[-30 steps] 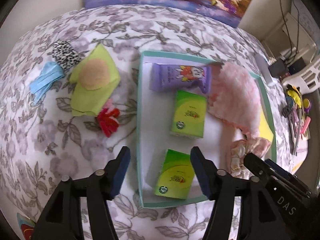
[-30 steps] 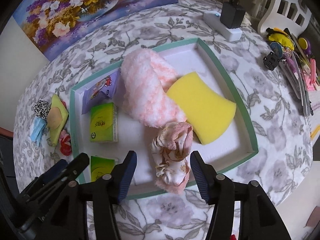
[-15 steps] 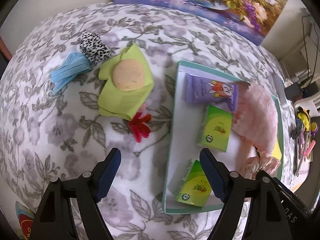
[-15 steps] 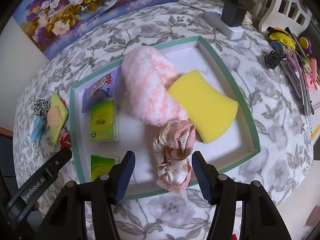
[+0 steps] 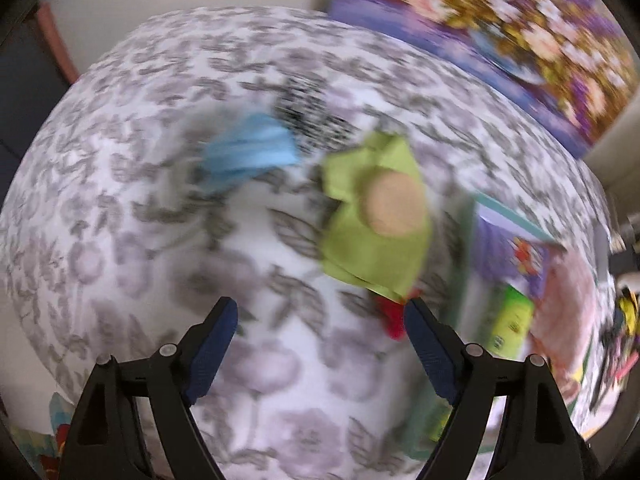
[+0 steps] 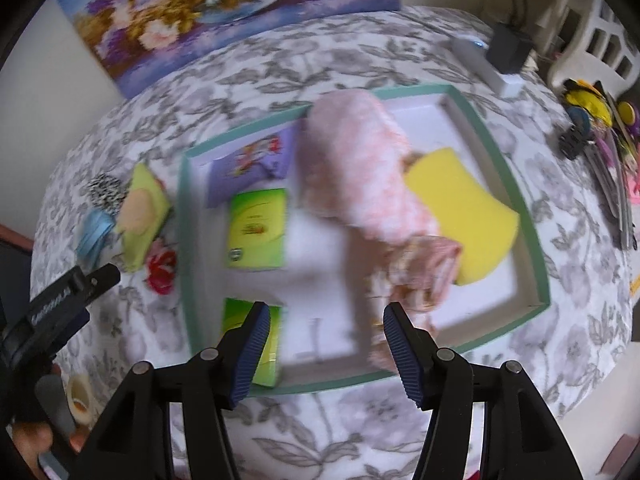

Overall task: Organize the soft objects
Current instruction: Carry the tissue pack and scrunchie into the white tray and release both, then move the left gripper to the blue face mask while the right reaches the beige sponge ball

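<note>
Soft items lie loose on the floral table [image 5: 132, 208]: a green cloth [image 5: 372, 240] ahead of the left gripper [image 5: 322, 322], whose wide, empty fingers have just been opening. Right gripper [image 6: 324, 320] hangs half-open, empty, over the teal tray [image 6: 532, 248] beside the pink floral cloth [image 6: 416, 268].

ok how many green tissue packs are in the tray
2. One green tissue pack lies mid-tray, below the purple pack. The other green pack sits at the near left corner of the tray, partly behind the right gripper's fingers.
</note>
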{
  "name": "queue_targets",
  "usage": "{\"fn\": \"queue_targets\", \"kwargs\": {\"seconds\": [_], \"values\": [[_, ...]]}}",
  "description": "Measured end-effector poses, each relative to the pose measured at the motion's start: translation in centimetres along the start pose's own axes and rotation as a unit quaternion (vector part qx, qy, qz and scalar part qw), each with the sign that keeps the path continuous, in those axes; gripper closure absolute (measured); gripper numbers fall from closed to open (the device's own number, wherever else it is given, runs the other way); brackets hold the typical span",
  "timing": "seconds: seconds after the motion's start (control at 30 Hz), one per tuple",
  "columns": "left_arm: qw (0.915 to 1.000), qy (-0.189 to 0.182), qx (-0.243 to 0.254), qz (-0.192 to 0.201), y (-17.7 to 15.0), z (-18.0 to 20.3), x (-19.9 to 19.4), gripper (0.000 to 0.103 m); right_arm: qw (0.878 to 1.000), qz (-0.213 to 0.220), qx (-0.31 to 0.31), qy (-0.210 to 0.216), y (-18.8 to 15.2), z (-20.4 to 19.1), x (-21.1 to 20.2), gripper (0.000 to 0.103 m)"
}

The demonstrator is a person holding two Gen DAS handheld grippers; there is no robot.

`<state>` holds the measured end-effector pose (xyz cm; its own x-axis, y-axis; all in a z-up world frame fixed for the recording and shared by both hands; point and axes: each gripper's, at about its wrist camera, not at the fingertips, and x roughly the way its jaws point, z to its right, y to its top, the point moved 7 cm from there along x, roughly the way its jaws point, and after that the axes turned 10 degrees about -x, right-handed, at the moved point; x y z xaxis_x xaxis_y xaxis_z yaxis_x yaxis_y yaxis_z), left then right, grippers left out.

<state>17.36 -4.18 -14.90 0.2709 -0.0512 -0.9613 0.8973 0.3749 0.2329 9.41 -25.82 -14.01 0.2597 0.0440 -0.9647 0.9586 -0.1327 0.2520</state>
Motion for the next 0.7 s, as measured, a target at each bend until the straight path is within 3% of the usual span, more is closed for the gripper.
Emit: {"fn": "queue_targets", "kwargs": {"seconds": [0.27,0.7], "values": [[0.9975,0.024,-0.062,0.026,3.2,-5.4,-0.6,0.017,1.0,0.001,-0.025,0.006,0.3,-3.5,0.1,0.04],[0.9936,0.029,-0.105,0.032,5.2,-9.7,-0.6,0.017,0.999,0.006,-0.043,0.031,1.2,-8.2,0.6,0.04]]}}
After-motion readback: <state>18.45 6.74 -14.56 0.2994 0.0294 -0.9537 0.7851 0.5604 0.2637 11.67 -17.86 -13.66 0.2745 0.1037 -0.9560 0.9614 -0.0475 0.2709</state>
